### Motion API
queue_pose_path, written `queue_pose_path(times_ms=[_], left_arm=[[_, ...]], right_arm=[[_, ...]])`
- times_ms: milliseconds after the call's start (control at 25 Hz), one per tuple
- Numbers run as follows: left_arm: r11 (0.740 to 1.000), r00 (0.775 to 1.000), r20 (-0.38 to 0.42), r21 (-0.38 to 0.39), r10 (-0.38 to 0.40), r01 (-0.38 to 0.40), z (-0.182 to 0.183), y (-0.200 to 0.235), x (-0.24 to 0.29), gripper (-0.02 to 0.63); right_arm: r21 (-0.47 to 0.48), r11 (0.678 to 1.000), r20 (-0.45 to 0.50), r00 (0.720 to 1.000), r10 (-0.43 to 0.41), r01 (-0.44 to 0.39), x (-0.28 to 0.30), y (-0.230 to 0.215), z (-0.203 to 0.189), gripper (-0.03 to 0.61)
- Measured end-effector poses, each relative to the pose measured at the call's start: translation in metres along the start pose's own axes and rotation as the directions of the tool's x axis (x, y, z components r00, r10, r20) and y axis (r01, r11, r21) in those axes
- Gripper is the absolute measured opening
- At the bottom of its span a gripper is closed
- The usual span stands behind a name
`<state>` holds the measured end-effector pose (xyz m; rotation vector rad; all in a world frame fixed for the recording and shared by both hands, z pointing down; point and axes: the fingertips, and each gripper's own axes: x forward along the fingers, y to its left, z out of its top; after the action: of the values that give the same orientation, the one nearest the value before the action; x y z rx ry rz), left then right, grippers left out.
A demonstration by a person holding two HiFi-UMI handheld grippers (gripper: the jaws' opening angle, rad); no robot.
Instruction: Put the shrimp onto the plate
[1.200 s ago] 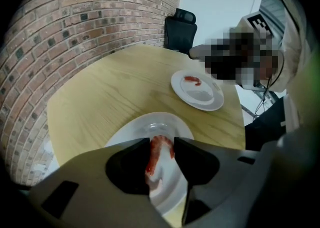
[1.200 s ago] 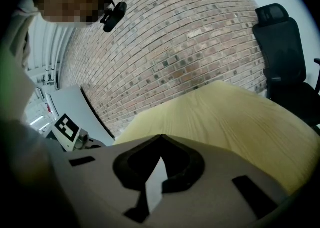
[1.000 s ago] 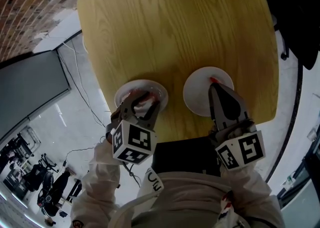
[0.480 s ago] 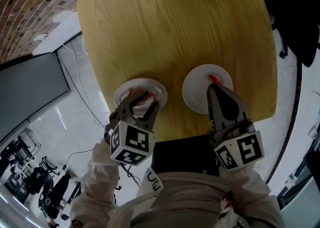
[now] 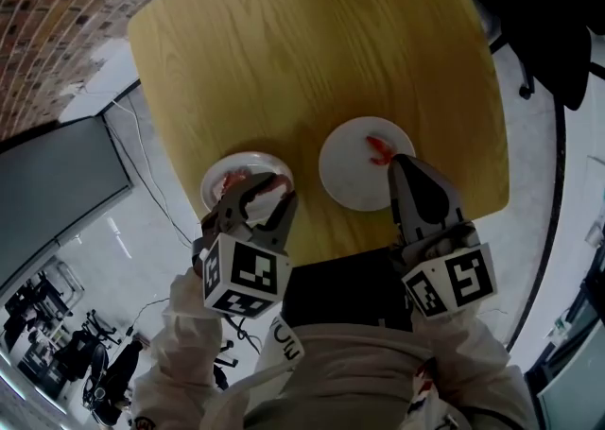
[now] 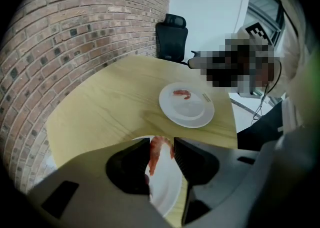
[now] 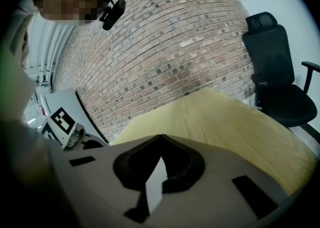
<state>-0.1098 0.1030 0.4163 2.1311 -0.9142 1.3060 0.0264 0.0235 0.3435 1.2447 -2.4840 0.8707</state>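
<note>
The wooden surface (image 5: 312,41) held two white plates side by side. The right plate (image 5: 345,182) already had one shrimp (image 5: 380,147) near its far edge. The left plate (image 5: 217,178) sat near the person's edge of the surface and was still the one to take shrimp from.

The left gripper (image 5: 257,199) hung just over the left plate. Its jaws were apart, and a red shrimp (image 6: 156,151) lay in the gap between them. That shrimp lay long-ways down the gap, so the jaws stood on its two long sides. I could not tell if they touched it. The right gripper (image 5: 399,165) was by the near edge of the right plate with its jaws pressed together and nothing in them.

From the left gripper, the right plate lay ahead and off to the right. So the left gripper was the one closer to this shrimp. The next move would likely be to squeeze, lift and carry it to the right.
</note>
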Motion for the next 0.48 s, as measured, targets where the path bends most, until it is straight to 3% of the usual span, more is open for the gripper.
queue_pose_path(times_ms=[480], left_arm=[[0.995, 0.998, 0.020, 0.083, -0.064, 0.063, 0.043, -0.043, 0.020, 0.156]], right_arm=[[0.051, 0.994, 0.044, 0.994, -0.097, 0.095, -0.037, -0.048, 0.004, 0.025]])
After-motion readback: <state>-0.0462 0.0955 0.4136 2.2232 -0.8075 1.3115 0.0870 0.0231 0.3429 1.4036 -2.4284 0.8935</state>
